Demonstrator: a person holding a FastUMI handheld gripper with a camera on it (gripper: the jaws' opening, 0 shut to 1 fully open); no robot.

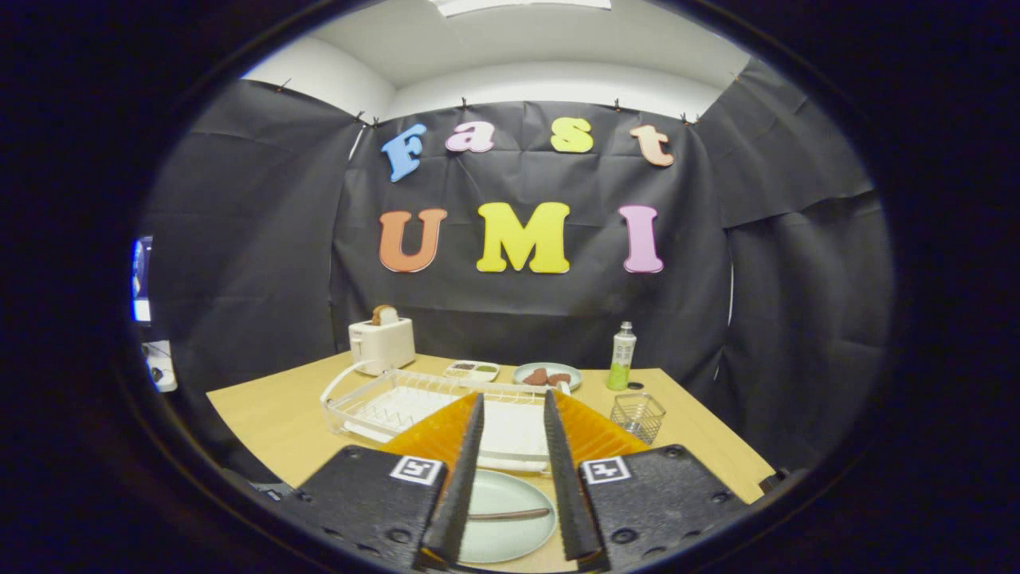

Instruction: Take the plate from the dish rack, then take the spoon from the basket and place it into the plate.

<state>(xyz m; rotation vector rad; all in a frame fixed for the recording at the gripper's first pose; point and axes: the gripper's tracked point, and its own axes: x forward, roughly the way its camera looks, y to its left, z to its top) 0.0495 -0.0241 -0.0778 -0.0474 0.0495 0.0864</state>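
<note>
Pale green plate (pixel 502 518) is seen lying on the wooden bench (pixel 271 422), just in front of the dish rack (pixel 398 402), with the spoon (pixel 510 515) laid across it. The claw (pixel 514 478) is held apart and empty above the plate. The wire basket (pixel 637 414) stands right of the rack. The placing step is judged complete; only withdrawal seems needed.

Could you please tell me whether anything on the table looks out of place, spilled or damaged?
Nothing stands out. The spoon lies flat in the plate between the open tongs, the dish rack sits squarely beyond them, the wire basket and bottle stand upright, and I see no spills.
</note>
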